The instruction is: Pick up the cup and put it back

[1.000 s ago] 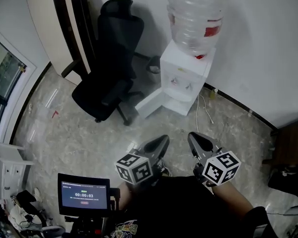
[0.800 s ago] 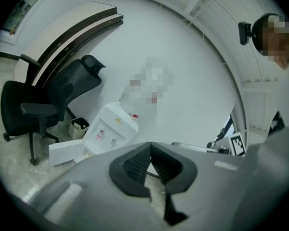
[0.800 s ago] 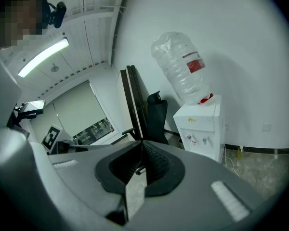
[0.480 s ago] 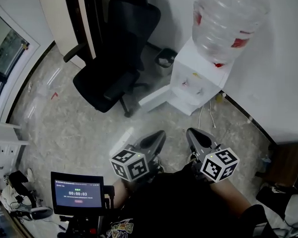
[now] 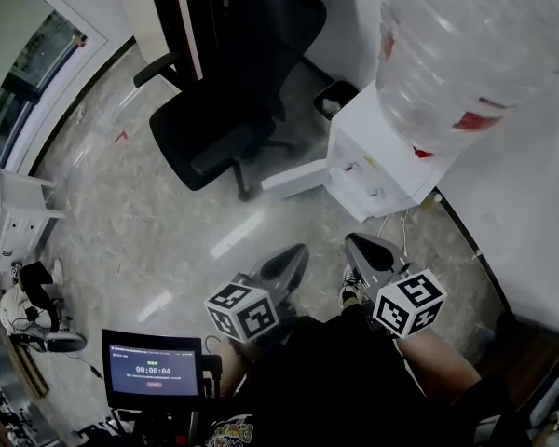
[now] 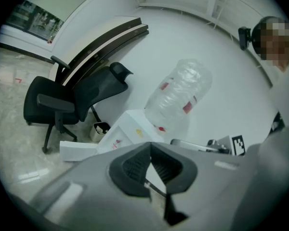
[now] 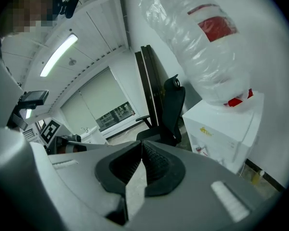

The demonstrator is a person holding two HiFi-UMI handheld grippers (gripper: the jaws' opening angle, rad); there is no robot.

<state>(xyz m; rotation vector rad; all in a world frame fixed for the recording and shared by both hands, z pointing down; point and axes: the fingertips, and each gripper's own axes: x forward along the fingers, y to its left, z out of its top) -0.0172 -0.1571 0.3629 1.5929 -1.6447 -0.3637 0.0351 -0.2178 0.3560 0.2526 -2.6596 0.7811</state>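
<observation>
Claws on both sides are pressed together, pinching nothing: left gripper [image 5: 296, 252] and right gripper [image 5: 356, 243] sit side by side at 6 o'clock, apart. Bare floor [image 5: 158, 240] lies open toward 9 o'clock. At 1 o'clock the water dispenser [image 5: 377, 161], with a bottle [image 5: 466, 54] on top, stands against the wall [image 5: 540, 184]. Its white panel [image 5: 293, 177] juts toward the office chair [image 5: 219, 133] at 11 o'clock. I cannot tell where the cup is.
</observation>
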